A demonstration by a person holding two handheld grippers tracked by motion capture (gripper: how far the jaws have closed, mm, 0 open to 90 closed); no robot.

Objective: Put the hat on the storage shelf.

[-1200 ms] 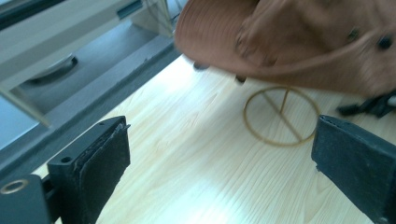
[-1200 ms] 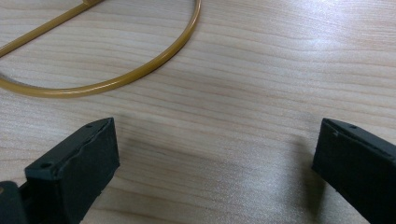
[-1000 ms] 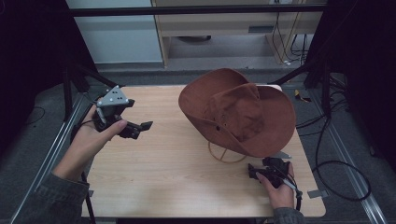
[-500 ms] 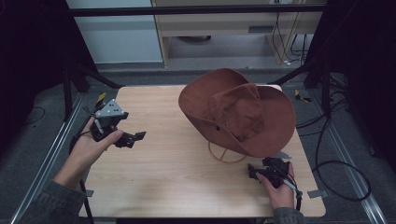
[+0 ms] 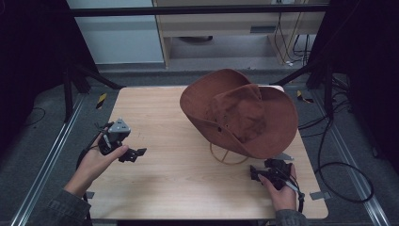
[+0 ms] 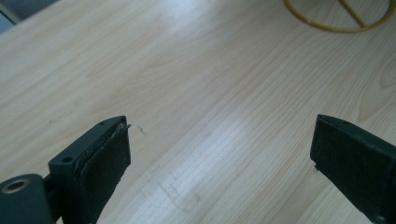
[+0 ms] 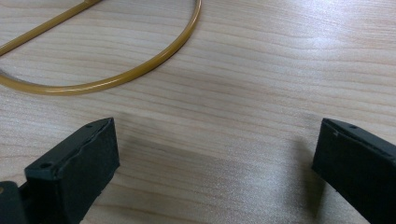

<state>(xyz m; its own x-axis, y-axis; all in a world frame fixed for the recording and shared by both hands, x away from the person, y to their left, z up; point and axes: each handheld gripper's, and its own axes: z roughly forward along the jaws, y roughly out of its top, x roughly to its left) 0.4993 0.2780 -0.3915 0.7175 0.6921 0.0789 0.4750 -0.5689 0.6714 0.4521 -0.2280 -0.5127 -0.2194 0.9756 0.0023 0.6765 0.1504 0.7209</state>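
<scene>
Lab: railed test table (image 5: 155, 113), trailing cables (image 5: 329, 141).

Dim, slightly grainy, soft shadows

A pale wooden table (image 5: 169, 122) stands on grey floor (image 5: 42, 141), black cables (image 5: 339, 165) alongside

Hat and two hand-held grippers on a counter (image 5: 188, 188)

Hat (image 5: 240, 113) toward the far right of the counter, propped on a wire stand (image 5: 229, 156). Left hand-held gripper (image 5: 134, 154) near the left edge, well apart from the hat. Right hand-held gripper (image 5: 258, 173) at the near right, just before the hat's brim and beside the stand.
</scene>
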